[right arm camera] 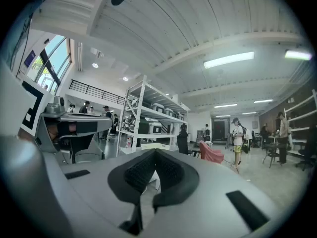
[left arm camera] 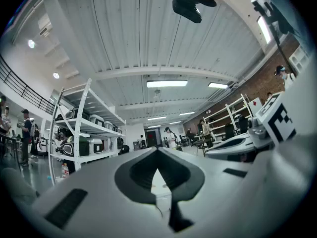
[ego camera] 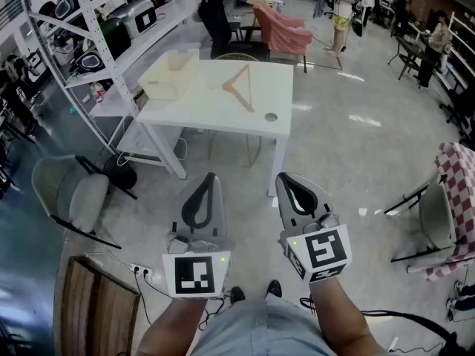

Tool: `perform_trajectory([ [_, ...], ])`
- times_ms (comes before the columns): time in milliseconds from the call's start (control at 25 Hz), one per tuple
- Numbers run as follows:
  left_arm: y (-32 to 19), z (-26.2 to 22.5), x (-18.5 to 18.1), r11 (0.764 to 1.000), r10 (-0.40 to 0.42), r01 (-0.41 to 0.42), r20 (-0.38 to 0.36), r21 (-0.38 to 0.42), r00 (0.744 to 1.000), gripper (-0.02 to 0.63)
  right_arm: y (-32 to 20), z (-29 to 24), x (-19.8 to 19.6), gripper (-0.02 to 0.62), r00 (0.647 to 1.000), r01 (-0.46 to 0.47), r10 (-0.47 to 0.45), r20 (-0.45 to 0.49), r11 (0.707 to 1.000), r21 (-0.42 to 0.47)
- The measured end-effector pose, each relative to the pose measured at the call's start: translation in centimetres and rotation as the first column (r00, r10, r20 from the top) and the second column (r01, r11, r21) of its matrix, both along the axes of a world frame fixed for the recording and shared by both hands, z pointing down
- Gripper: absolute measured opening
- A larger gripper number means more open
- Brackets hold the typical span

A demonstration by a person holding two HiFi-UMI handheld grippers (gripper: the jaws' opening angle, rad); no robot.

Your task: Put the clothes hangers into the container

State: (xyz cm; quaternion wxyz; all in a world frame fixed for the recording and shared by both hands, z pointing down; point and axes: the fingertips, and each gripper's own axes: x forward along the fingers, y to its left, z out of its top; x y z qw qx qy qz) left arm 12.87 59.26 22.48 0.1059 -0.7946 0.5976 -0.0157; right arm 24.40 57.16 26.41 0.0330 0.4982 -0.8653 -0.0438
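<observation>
Floor space lies open between the person and the white surface (ego camera: pixel 215 111), flanked by a grey chair (ego camera: pixel 70 191) at left and a draped chair (ego camera: pixel 438 221) at right. The wooden hanger (ego camera: pixel 237 97) lies flat mid-surface, just beside the beige container (ego camera: pixel 169 76), which sits along the left edge near the shelving rack (ego camera: pixel 96 43). The left claw (ego camera: pixel 210 176) and right claw (ego camera: pixel 283 176) hover low, well apart from the surface, both closed and empty.

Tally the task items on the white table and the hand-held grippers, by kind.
Wooden clothes hanger: 1
Cream container: 1
Hand-held grippers: 2 (left hand-held gripper, right hand-held gripper, both shut and empty)
Total: 4
</observation>
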Motion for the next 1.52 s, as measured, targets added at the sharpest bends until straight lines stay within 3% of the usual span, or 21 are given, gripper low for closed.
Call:
perform_trajectory([
  [720,-1.5,0.8,5.7,0.999,-0.036,0.036,-0.022,-0.013,0.999,0.011,-2.6,1.1,5.3,0.012,0.998,0.057,-0.055,0.041,0.997,-0.045],
  [880,-2.1,2.5,6.7,0.998,-0.049,0.048,-0.024,-0.050,0.998,0.012,-3.7,2.5,5.8,0.012,0.996,0.079,-0.076,0.043,0.994,-0.079],
  [1160,-6.1,3.6,4.8,0.993,-0.082,0.079,-0.030,-0.088,0.996,0.011,-7.5,4.3,4.1,0.012,0.994,0.103,-0.098,0.044,0.986,-0.128],
  [1520,-15.9,4.4,-0.7,0.993,-0.059,0.052,-0.058,-0.110,0.997,0.011,-17.2,4.5,-1.8,0.012,0.996,0.091,-0.088,0.030,0.986,-0.140],
])
